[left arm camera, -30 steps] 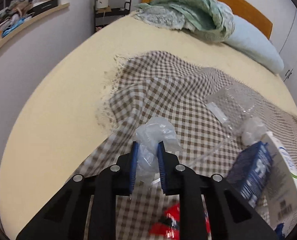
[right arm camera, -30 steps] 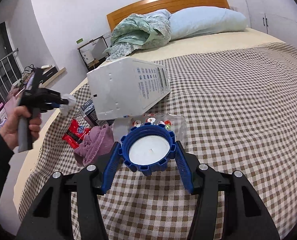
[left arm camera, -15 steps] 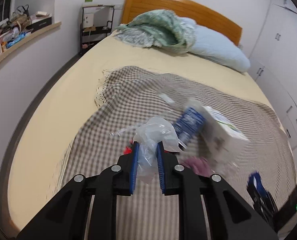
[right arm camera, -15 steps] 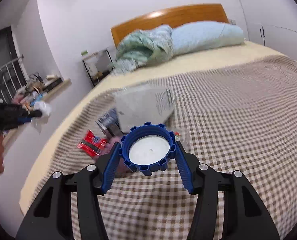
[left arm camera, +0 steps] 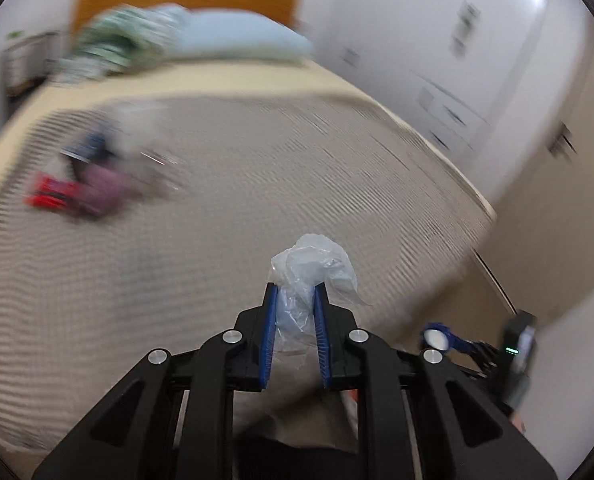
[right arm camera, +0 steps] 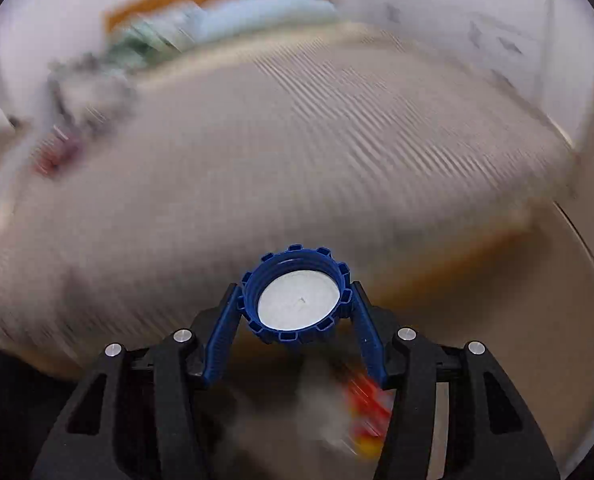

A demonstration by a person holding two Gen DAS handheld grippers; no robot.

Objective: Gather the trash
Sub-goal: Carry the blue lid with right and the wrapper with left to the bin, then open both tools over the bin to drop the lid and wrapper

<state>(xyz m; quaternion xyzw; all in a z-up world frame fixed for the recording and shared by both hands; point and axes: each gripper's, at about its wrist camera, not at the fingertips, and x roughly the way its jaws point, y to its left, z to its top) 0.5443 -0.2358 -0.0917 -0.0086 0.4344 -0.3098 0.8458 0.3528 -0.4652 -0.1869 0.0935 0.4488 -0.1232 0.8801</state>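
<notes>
- down low in the right wrist view, under the claws: a blur of red and yellow next to something pale, maybe where trash goes, too smeared to tell.
- right gripper squeezed on a blue bottle cap, white inside turned up to the camera, one pad on each side of the ridged rim.
- left gripper pinched nearly closed on a crumpled clear plastic wrapper, most of it puffing out past the tips.
- both full, so next comes dropping, not grabbing.
- seen from the left claw, right claw and cap off to the right, past the bed edge.
- far back on the checked blanket, more trash: a red packet, touching a purple lump, well apart from both claws, to the left.
</notes>
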